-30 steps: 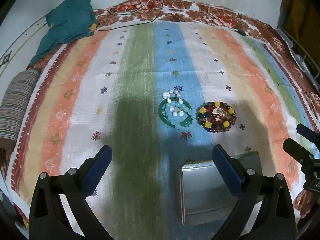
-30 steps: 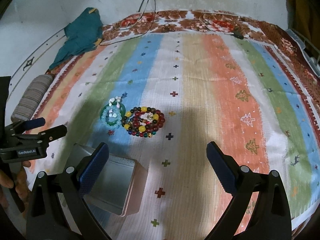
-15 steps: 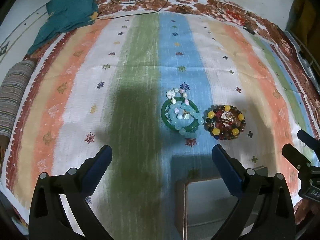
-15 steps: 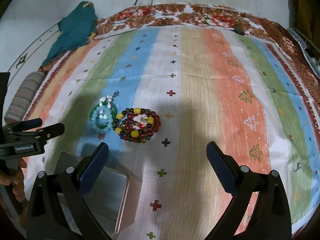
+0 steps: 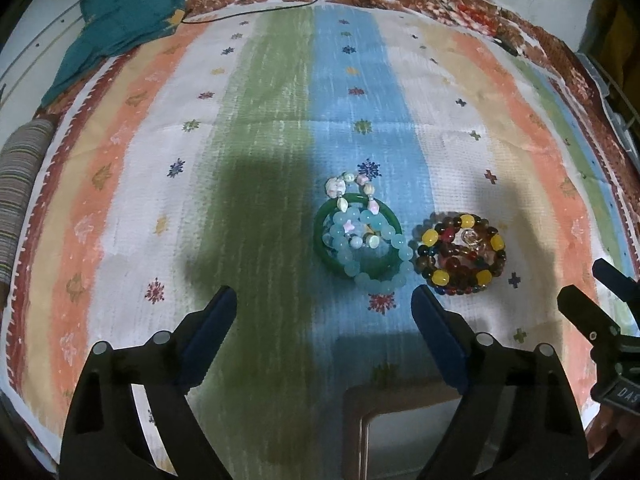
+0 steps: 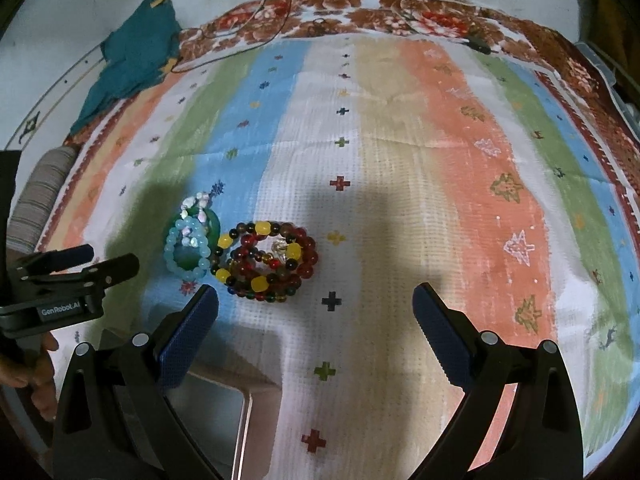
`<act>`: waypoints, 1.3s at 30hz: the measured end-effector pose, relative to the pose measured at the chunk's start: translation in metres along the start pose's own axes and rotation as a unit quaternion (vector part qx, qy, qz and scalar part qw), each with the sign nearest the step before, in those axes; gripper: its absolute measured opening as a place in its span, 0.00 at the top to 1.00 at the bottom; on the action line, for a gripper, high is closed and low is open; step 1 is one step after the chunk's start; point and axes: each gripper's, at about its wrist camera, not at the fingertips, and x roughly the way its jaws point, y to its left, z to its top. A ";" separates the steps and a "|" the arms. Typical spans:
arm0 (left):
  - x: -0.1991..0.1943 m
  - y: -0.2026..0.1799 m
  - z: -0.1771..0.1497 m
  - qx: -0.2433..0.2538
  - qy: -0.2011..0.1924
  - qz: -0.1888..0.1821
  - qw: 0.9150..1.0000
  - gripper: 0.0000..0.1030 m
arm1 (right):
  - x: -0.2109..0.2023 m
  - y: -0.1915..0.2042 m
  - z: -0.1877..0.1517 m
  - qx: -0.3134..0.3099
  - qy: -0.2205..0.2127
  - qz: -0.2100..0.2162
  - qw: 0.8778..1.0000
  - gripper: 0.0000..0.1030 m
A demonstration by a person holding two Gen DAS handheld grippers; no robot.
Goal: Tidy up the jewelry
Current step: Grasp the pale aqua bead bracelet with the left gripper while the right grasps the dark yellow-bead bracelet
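Observation:
A green bangle with pale blue and white bead bracelets [image 5: 360, 236] lies on the striped cloth [image 5: 260, 152]; it also shows in the right wrist view [image 6: 192, 246]. Right of it lies a pile of dark red, brown and yellow bead bracelets [image 5: 460, 258], also in the right wrist view [image 6: 268, 266]. A metal box [image 5: 400, 428] sits at the near edge, also in the right wrist view [image 6: 216, 420]. My left gripper [image 5: 324, 320] is open and empty, short of the bangle. My right gripper [image 6: 316, 316] is open and empty, just right of the bead pile.
A teal cloth [image 5: 120, 28] and a thin cable [image 5: 260, 4] lie at the far left. A striped roll [image 5: 16, 188] lies at the left edge. A basket rim [image 5: 616, 92] stands at the far right.
Both grippers have moved forward toward the jewelry, which now sits closer and larger. The metal box has slid down toward the bottom of both views.

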 end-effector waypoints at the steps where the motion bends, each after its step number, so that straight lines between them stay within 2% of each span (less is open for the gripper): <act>1: 0.003 0.000 0.001 0.000 0.003 0.000 1.000 0.18 | 0.002 0.000 0.001 0.000 0.002 0.000 1.000 0.04; 9: 0.018 0.001 0.007 -0.004 0.017 -0.002 1.000 0.21 | 0.015 -0.001 0.009 0.006 0.007 0.003 1.000 0.05; 11: 0.022 0.000 0.008 0.000 0.020 -0.002 1.000 0.22 | 0.020 0.001 0.011 0.003 0.011 0.001 1.000 0.13; 16: 0.032 -0.002 0.013 0.008 0.029 -0.002 1.000 0.26 | 0.032 0.005 0.014 -0.003 0.021 -0.001 1.000 0.16; 20: 0.039 -0.001 0.015 0.008 0.033 0.000 0.999 0.28 | 0.042 0.005 0.016 -0.001 0.031 0.006 0.999 0.35; 27: 0.050 0.000 0.019 0.007 0.045 -0.004 0.999 0.36 | 0.055 0.008 0.021 -0.005 0.043 0.012 0.999 0.53; 32: 0.059 -0.003 0.023 0.013 0.051 -0.004 0.999 0.41 | 0.065 0.012 0.022 -0.012 0.052 0.019 0.998 0.71; 37: 0.067 -0.003 0.023 0.018 0.058 -0.002 0.998 0.53 | 0.073 0.015 0.022 -0.019 0.057 0.017 0.998 0.77; 39: 0.066 -0.002 0.023 0.021 0.057 -0.001 0.998 0.65 | 0.075 0.015 0.022 -0.023 0.057 0.010 0.998 0.80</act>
